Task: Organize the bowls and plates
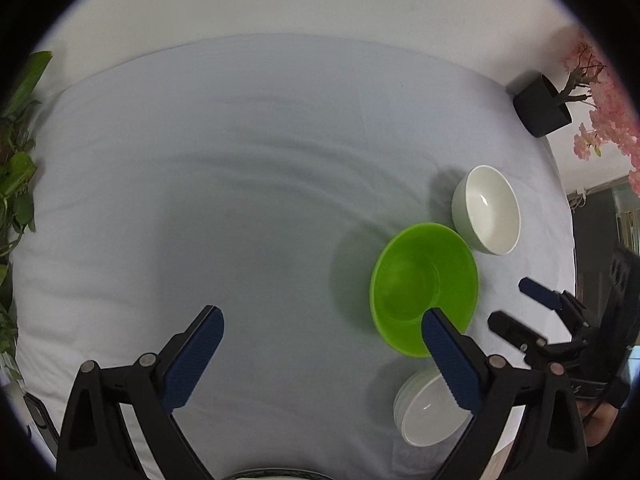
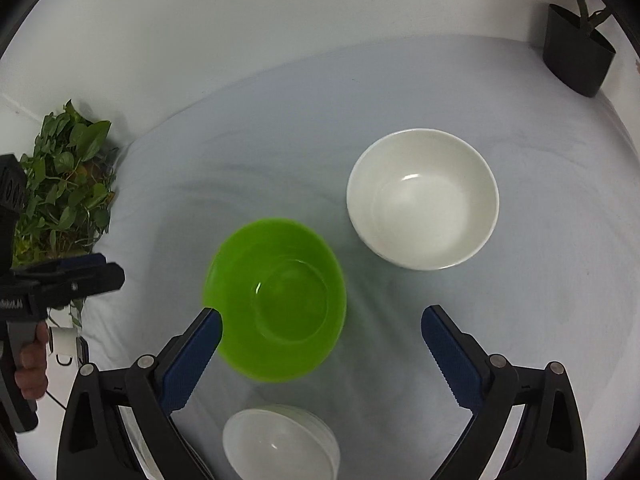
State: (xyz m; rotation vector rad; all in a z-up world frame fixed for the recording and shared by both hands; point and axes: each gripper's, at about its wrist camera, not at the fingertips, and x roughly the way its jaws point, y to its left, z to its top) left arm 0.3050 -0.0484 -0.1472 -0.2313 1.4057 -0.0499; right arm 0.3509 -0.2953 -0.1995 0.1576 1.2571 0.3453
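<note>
on the table [image 2: 560,280], draped in a pale cloth, a green bowl [image 2: 280,300] sits upright near the middle, with a large white bowl [image 2: 424,200] just beside it toward the back and a stack of white bowls [image 2: 280,448] at the near edge. the right gripper [image 2: 320,356] hovers above this group with its fingers spread wide and holding nothing; its left finger overlaps the green bowl's near rim in the right wrist view, though whether it touches i cannot tell. the left gripper [image 1: 322,356] hangs off to the left, fingers also wide apart and empty, over bare cloth. a leafy plant [image 2: 64,184] and a black pot [image 2: 576,52] stand at the far corners.

this looks like the approach before a pickup, with the bowls not yet gathered. the next move probably calls for lowering one finger inside a bowl's rim and one outside, then pinching the wall firmly, since the smooth sides could slip.
</note>
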